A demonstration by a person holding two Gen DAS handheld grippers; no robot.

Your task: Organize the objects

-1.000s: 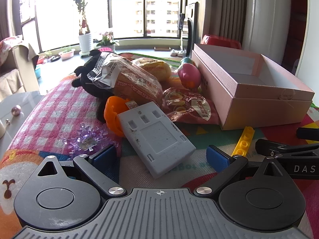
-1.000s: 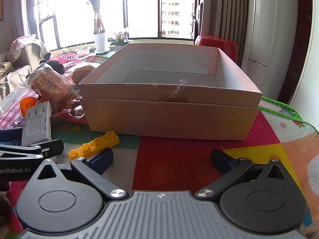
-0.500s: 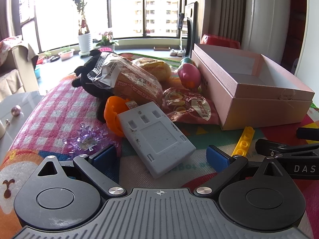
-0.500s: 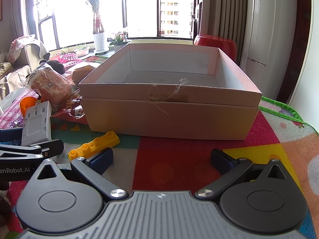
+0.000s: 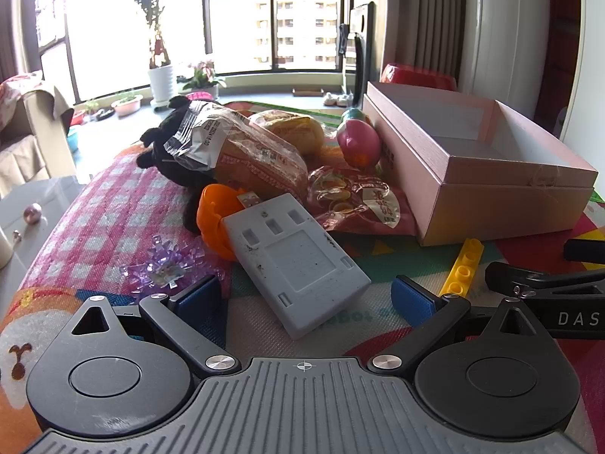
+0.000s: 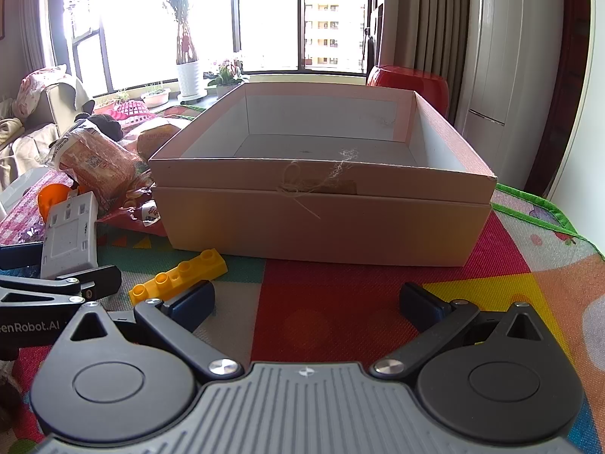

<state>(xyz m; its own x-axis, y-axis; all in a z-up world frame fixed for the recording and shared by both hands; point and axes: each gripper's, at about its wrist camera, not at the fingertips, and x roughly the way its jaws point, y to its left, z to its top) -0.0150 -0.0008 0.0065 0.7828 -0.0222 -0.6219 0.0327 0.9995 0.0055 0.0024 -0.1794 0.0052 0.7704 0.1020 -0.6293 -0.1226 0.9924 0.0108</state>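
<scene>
We see the left gripper (image 5: 306,299) with jaws wide, facing the grey plastic cover (image 5: 295,265); the right gripper (image 6: 306,302), jaws wide too, faces the pink box (image 6: 321,219).

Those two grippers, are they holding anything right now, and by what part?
Nothing. The left gripper and right gripper both stand open and empty.

The left hand-held gripper (image 5: 306,299) rests low with its blue pads wide apart and empty. Just ahead of it lies a grey plastic panel (image 5: 295,265), with an orange toy (image 5: 213,219) and snack bags (image 5: 355,204) beyond. Ahead to its right stands an open pink box (image 5: 491,193), a yellow brick (image 5: 463,266) in front.
</scene>
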